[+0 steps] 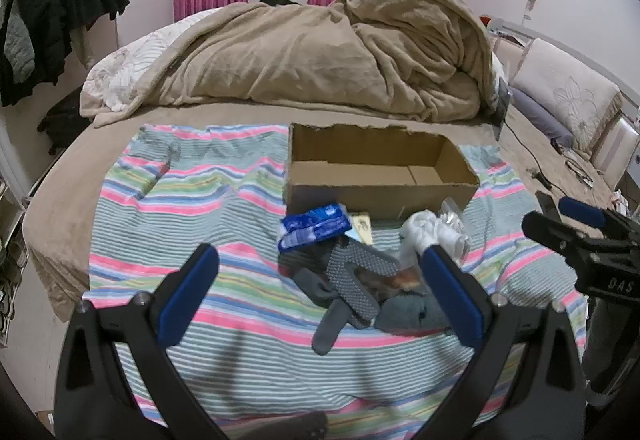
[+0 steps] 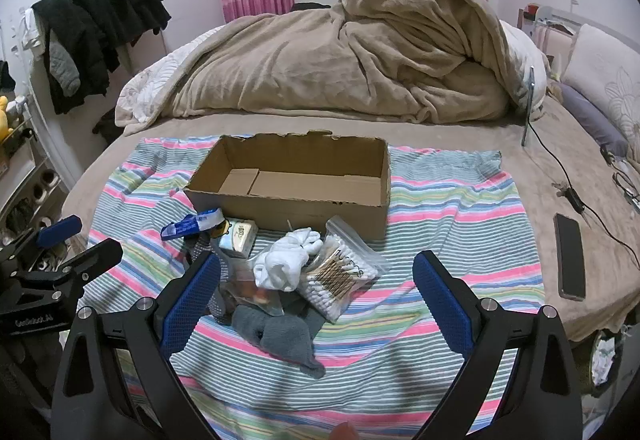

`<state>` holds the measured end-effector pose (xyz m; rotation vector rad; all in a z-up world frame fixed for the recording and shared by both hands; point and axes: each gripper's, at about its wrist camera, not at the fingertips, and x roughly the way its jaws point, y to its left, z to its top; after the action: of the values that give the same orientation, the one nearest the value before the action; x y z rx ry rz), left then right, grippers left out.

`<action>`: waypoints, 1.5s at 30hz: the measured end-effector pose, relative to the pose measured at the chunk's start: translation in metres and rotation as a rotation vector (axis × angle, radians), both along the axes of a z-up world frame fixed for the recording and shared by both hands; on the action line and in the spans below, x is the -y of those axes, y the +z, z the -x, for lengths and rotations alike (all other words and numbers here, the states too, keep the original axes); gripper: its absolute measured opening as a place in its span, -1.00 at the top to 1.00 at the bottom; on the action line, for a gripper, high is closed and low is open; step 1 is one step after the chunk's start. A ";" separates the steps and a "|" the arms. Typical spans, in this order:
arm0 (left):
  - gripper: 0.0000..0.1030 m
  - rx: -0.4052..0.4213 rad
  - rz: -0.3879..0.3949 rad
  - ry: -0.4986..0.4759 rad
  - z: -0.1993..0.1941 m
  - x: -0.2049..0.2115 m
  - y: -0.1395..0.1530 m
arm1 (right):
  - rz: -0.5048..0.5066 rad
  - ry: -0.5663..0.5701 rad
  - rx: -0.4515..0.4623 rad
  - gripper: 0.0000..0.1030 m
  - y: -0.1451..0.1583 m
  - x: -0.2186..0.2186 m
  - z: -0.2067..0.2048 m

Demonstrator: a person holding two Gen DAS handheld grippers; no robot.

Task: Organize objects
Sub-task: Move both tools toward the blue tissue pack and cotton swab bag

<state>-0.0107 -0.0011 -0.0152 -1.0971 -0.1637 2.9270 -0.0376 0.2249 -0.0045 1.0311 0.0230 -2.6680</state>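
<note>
An open, empty cardboard box (image 1: 380,175) (image 2: 296,179) sits on a striped cloth (image 1: 192,191) (image 2: 460,207) on the bed. In front of it lies a pile: a blue packet (image 1: 314,226) (image 2: 192,224), a small tissue pack (image 2: 238,236), white socks (image 1: 424,232) (image 2: 288,260), a zip bag of cotton swabs (image 2: 340,276), grey dotted-sole socks (image 1: 352,276) and grey socks (image 2: 276,332). My left gripper (image 1: 320,268) is open and empty, just before the pile. My right gripper (image 2: 316,272) is open and empty over the pile's near side. Each shows at the other view's edge.
A heaped tan blanket (image 1: 320,55) (image 2: 340,63) fills the bed behind the box. A phone (image 2: 570,256) and cables (image 2: 572,195) lie on the bed to the right. Pillows (image 1: 560,91) are at far right. Dark clothes (image 2: 100,27) hang at left.
</note>
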 end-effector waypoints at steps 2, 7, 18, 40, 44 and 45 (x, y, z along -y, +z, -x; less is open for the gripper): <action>-0.99 0.003 0.001 -0.002 0.001 0.000 -0.001 | 0.000 0.001 0.002 -0.92 0.000 0.000 0.000; -0.99 0.002 0.002 -0.003 0.000 -0.001 -0.001 | 0.002 0.003 0.010 -0.92 -0.001 0.000 0.002; -0.99 0.004 0.006 -0.007 0.000 -0.003 0.000 | 0.001 0.003 0.011 -0.92 -0.001 0.000 0.002; -0.99 0.004 0.007 -0.001 0.013 0.004 -0.001 | -0.011 0.002 0.003 -0.92 0.003 -0.003 0.014; -0.99 0.006 0.001 -0.001 0.022 0.009 -0.004 | -0.024 -0.003 -0.002 -0.92 0.004 -0.005 0.022; -0.99 0.008 -0.001 0.000 0.026 0.010 -0.006 | -0.025 -0.007 -0.001 -0.92 0.003 -0.006 0.025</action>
<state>-0.0363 -0.0112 -0.0210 -1.1094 -0.1653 2.9223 -0.0621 0.2307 -0.0012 1.0390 0.0535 -2.6816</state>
